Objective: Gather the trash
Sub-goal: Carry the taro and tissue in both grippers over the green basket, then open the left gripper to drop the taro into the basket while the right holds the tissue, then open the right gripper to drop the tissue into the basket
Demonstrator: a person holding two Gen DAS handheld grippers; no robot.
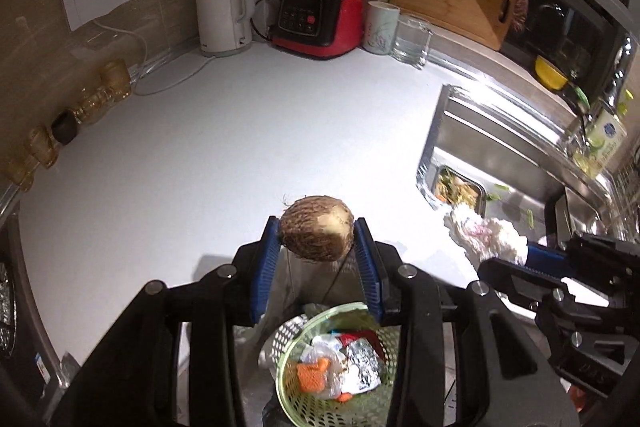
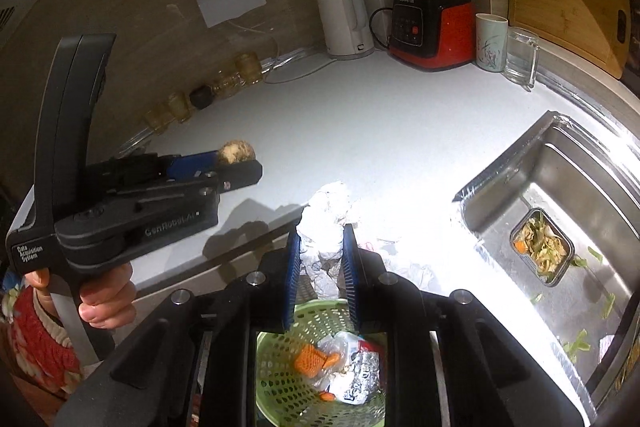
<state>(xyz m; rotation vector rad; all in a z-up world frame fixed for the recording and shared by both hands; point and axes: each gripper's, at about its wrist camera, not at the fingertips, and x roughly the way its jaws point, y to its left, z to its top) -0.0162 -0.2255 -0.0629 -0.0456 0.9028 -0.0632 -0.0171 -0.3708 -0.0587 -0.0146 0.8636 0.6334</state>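
Note:
My left gripper is shut on a brown hairy taro root, held in the air above the counter edge; it also shows in the right wrist view. My right gripper is shut on a crumpled white paper wad, seen in the left wrist view too. Below both grippers stands a green perforated trash basket, also in the right wrist view, holding foil, plastic wrap and orange scraps.
White countertop with a kettle, red blender, cup and glass mug at the back. Steel sink on the right holds a food container and green scraps. Jars line the left wall.

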